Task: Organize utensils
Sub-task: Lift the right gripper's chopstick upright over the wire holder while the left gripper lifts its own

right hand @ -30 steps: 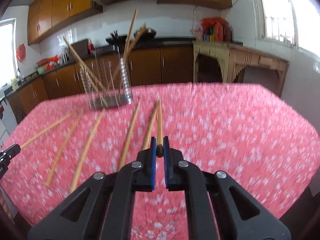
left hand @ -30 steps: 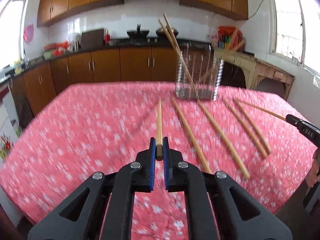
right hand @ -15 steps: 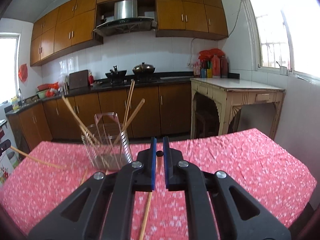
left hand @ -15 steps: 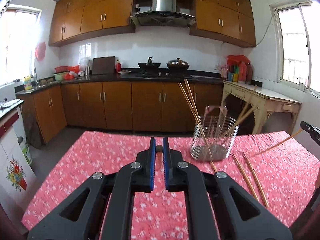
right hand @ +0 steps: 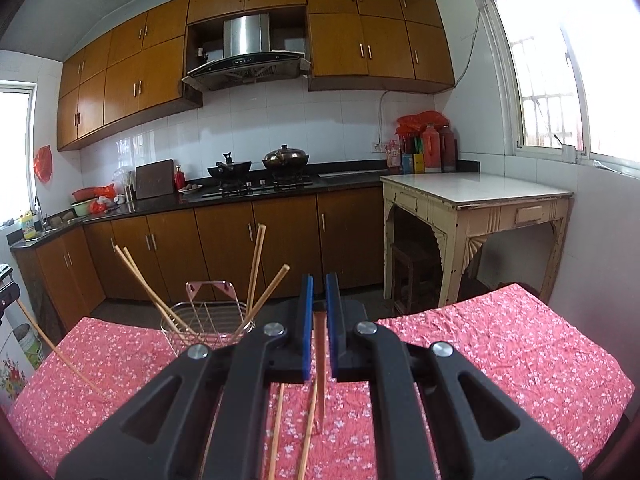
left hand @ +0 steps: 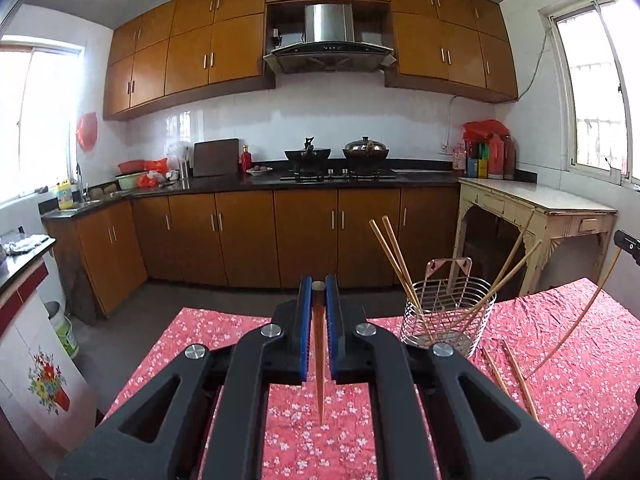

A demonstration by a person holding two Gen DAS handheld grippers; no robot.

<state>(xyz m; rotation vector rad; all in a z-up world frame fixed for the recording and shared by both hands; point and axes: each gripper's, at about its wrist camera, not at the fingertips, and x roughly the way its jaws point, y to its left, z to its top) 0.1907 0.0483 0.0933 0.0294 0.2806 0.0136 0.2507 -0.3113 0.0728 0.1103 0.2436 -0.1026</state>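
Observation:
My left gripper [left hand: 318, 292] is shut on a wooden chopstick [left hand: 319, 360] that hangs tip down over the red tablecloth [left hand: 248, 336]. My right gripper [right hand: 318, 292] is shut on another chopstick [right hand: 320, 368], also hanging tip down. A wire utensil basket [left hand: 448, 320] stands on the table right of the left gripper and holds several chopsticks; it also shows in the right wrist view [right hand: 208, 324], left of the right gripper. Loose chopsticks [left hand: 516, 376] lie on the cloth beside the basket and below the right gripper [right hand: 276, 428]. The right gripper's chopstick [left hand: 576, 320] shows at the left view's right edge.
Kitchen cabinets and a counter with a stove [left hand: 336, 172] run along the far wall. A cream side table [right hand: 480, 208] stands beyond the table's right end. A small fridge with a flower print [left hand: 44, 380] stands at the left. The floor [left hand: 132, 320] lies beyond the table's far edge.
Both grippers have lifted and tilted up from the table, each carrying its chopstick. The chopsticks now hang tip down instead of lying along the cloth.

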